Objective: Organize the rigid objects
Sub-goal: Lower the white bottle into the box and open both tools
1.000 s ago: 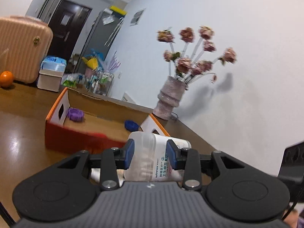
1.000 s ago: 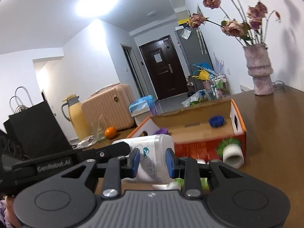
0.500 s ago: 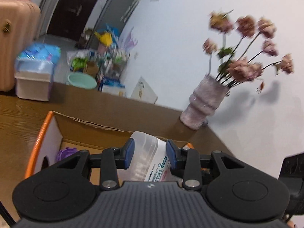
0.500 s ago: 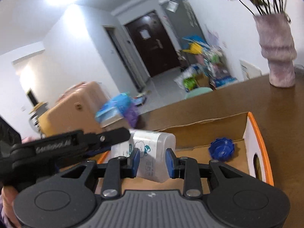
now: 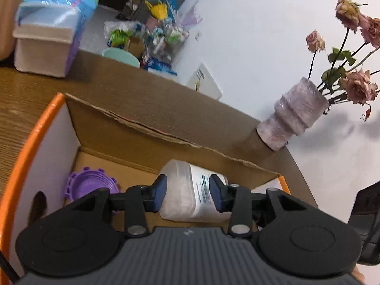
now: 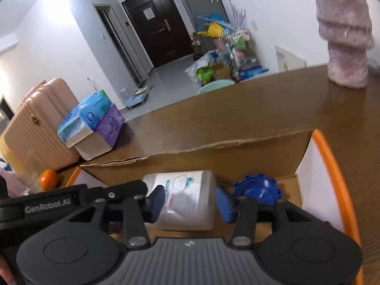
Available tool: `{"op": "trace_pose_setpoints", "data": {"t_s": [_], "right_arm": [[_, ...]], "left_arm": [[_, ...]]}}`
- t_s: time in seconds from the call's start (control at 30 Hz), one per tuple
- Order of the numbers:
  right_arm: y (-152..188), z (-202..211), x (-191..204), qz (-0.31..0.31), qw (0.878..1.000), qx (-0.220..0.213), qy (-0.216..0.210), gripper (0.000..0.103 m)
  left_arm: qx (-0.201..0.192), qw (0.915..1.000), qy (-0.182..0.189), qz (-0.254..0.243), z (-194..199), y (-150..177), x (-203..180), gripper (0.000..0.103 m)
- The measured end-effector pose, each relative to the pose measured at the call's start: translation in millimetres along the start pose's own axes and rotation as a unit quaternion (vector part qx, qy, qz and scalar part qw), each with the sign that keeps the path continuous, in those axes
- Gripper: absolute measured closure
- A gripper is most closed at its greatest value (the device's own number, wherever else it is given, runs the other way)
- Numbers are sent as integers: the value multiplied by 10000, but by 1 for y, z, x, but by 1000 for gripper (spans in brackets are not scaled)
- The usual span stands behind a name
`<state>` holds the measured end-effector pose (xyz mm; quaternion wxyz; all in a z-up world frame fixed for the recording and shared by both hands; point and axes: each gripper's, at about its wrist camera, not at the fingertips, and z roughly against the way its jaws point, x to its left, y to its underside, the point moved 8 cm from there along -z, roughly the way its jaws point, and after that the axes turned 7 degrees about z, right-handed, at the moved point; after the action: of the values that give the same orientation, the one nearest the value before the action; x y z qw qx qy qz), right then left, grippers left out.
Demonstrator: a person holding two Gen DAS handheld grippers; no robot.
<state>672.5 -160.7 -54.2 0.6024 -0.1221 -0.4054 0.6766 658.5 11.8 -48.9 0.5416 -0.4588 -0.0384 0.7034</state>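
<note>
Both tongs have come up and forward over the last second, from a low approach beside the cardboard box [image 5: 166,128] to a spot directly above its open top. The left tongs [image 5: 187,196] are closed partway on the white plastic container [image 5: 190,190], their blue pads pressed against its two sides; the right tongs [image 6: 190,200] clamp the same container [image 6: 187,197] from the other end, with a sliver of space at the right pad, so that hold may be loosening. A second ago the container was outside the box wall; now it hangs inside the walls, just above the floor or close to it. That suggests the carry is nearly done and a release should leave it stowed.

Already in the box are a purple lid [image 5: 91,185], left of and below the left tongs, and a blue lid [image 6: 256,188], just right of the right tongs.

The box sits on a brown wood-grain counter [image 6: 237,109]. Ahead and to the right of the tongs stands a pale ridged vase [image 5: 293,116] holding dried roses [image 5: 358,85] against a white wall. Ahead to the left are a tissue pack on a small bin [image 6: 92,128], an orange [image 6: 48,178] and a pink suitcase [image 6: 35,123]. Beyond the counter edge is a cluttered floor and a dark door [image 6: 156,21].
</note>
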Motion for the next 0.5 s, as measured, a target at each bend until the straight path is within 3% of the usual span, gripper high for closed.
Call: {"op": "trace_pose_setpoints", "data": {"t_s": [0.17, 0.27, 0.33, 0.4, 0.5], "right_arm": [[3, -3, 2, 121, 9996, 171, 170, 54], [0, 9, 4, 220, 9996, -14, 159, 53], [-4, 24, 6, 256, 9993, -149, 215, 51], [-10, 42, 11, 346, 9988, -252, 231, 50], [-23, 75, 20, 547, 9970, -448, 317, 44]], "left_arm": [[-19, 9998, -102, -167, 4, 7, -9, 56], [-406, 9986, -192, -284, 17, 4, -14, 49], [-653, 9949, -311, -703, 31, 2, -25, 39], [-779, 9891, -489, -1154, 46, 1, -39, 36], [-1057, 9816, -757, -1400, 78, -5, -48, 32]]}}
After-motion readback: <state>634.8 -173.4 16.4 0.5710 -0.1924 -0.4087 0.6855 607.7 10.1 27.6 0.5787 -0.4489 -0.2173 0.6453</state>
